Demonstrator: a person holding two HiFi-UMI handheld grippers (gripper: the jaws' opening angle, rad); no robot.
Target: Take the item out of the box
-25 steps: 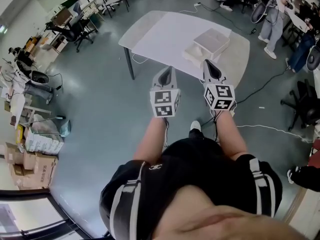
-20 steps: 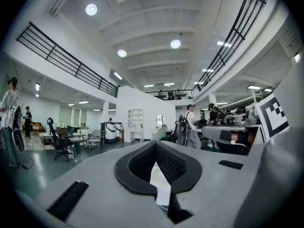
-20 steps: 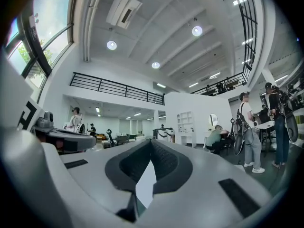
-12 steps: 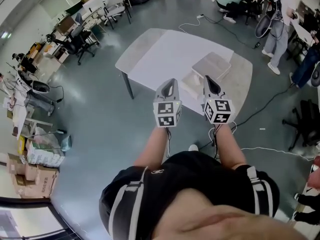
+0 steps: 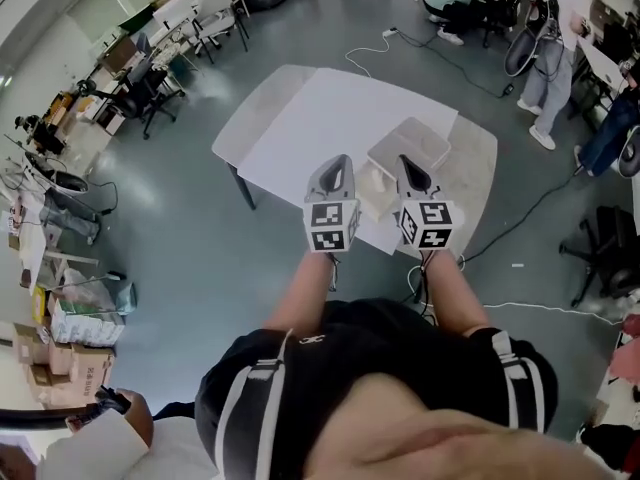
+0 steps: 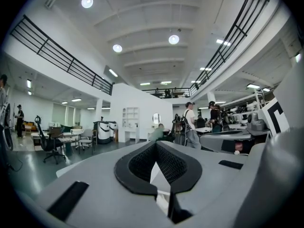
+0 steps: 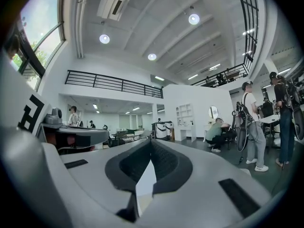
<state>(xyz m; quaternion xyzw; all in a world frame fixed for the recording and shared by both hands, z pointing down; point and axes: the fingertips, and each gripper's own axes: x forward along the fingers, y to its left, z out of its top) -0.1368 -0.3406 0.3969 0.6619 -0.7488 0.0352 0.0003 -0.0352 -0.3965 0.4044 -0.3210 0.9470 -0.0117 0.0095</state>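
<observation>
Grey floor (image 5: 180, 258) all round. Pale table (image 5: 300, 118) mid-room, w/ a white box (image 5: 412, 146) on its right part; contents can't be made out from here. Person (image 5: 370, 368) in black stands at the table's near edge, both grippers side by side, pointing out across the room. L gripper (image 5: 340, 163): jaws clenched tip to tip, nothing btwn them. R gripper (image 5: 405, 163): same, clenched & empty.

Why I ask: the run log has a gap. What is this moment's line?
phase: before reach | left gripper: shut, empty | right gripper: shut, empty | box: on table, untouched
</observation>
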